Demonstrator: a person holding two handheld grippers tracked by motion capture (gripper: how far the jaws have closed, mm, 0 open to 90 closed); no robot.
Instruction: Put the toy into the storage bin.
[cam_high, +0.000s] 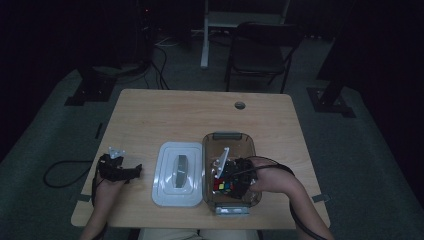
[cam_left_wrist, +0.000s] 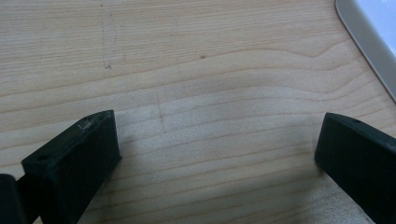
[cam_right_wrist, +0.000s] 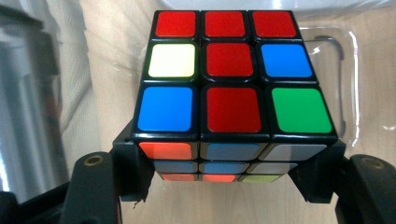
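A Rubik's cube (cam_right_wrist: 229, 79) with a mostly red top face sits between the black jaws of my right gripper (cam_right_wrist: 229, 179), which is shut on its two sides. From above, the cube (cam_high: 225, 187) and the right gripper (cam_high: 227, 181) are inside the near half of a clear plastic container (cam_high: 227, 136). Whether the cube touches the container's floor I cannot tell. My left gripper (cam_high: 135, 171) rests low at the table's left side, pointing toward the white lid (cam_high: 177, 172). Its jaws (cam_left_wrist: 217, 154) stand wide open over bare wood with nothing between them.
The white lid lies flat just left of the container, and its edge (cam_left_wrist: 373, 37) is near the left gripper. The wooden table (cam_high: 165, 115) has a cable hole (cam_high: 240, 105) at the back. A chair (cam_high: 260, 50) stands beyond the table. The clear container wall (cam_right_wrist: 28, 93) is close on the cube's left.
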